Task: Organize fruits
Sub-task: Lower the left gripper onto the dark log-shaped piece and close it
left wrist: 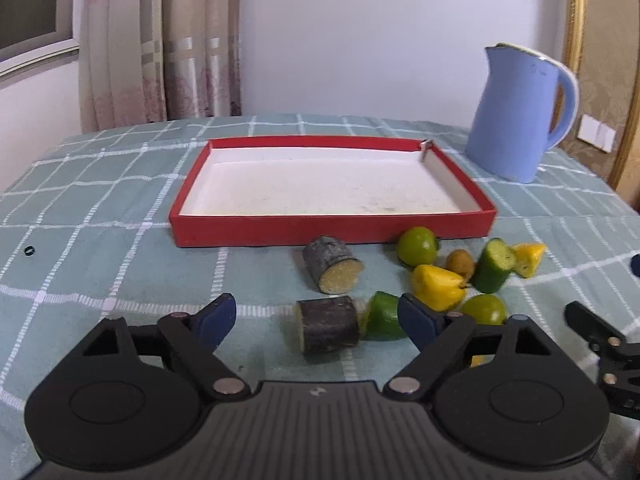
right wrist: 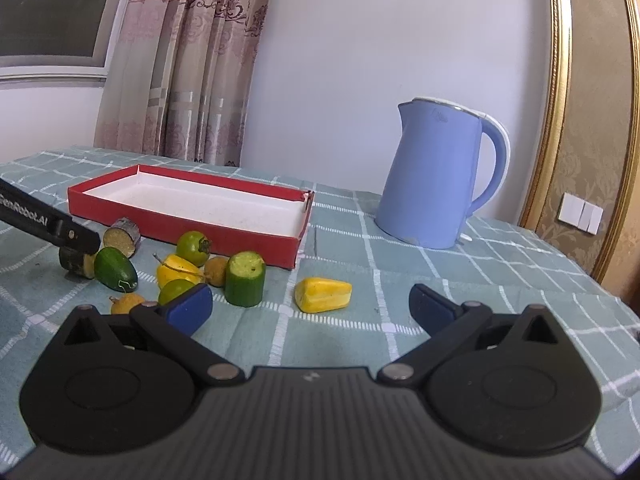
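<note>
My left gripper [left wrist: 320,316] is open low over the checked cloth. A dark sugarcane piece [left wrist: 328,330] lies between its blue pads [left wrist: 216,316], apart from both. A green cucumber end [left wrist: 384,316] lies against that piece, near the right pad. Beyond them are a second sugarcane piece [left wrist: 334,266], a round green fruit [left wrist: 417,246], a yellow fruit [left wrist: 438,286] and a cucumber stub [left wrist: 494,266]. My right gripper [right wrist: 310,308] is open too. A yellow wedge [right wrist: 323,300] lies on the cloth between its fingers, untouched. The red tray [left wrist: 332,232] holds nothing.
A blue kettle [left wrist: 516,120] stands at the back right beside the tray [right wrist: 180,228]. A small brown fruit [right wrist: 127,303] and another green fruit [right wrist: 176,290] lie close to my right gripper's left finger. Curtains and a wall close the far side.
</note>
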Demonstrator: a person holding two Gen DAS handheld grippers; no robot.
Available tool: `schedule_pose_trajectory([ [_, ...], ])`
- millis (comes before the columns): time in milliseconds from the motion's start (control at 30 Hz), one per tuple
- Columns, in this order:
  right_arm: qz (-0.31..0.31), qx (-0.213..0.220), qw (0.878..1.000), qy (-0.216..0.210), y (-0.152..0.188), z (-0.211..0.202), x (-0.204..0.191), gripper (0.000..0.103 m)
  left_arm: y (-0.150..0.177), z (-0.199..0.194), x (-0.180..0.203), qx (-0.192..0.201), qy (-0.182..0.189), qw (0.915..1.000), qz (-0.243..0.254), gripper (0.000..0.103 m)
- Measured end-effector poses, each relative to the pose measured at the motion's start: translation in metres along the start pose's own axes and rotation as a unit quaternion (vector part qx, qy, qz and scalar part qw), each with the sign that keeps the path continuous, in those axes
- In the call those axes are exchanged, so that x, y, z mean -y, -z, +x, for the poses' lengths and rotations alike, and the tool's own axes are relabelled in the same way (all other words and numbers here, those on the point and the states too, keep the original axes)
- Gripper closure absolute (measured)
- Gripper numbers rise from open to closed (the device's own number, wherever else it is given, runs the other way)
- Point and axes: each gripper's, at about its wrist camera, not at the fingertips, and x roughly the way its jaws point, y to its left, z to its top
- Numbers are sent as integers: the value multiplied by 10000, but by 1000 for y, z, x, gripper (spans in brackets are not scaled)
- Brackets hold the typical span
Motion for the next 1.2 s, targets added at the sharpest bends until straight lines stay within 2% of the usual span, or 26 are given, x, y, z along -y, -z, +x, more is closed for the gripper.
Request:
schedule_pose_trajectory([
  [233,-26,13,10000,-23,-1,2,0,0,4,14,8,-116,-99,9996,234,15],
  [367,-16,-8,10000,-15,-1,4,0,0,3,14,7,-81,-10,9998,176,23],
  [467,12,-51,10000,-36,1,7,0,0,3,14,6,-75,5,9998,159,23],
  [667,38,-69,10000,-39,2,9,1,0,2,13,-9,-64,7,9998,-174,24],
  [767,19,-65,10000,-29,2,9,0,0,1,16,-13,-109,-65,9996,-254,28],
  [1067,30,-58,10000,-37,2,8,0,0,2,10,-11,4,-229,9997,-122,31],
  [1200,54,-62,10000,-49,2,8,0,0,0,18,-10,-183,-162,9996,-117,33],
])
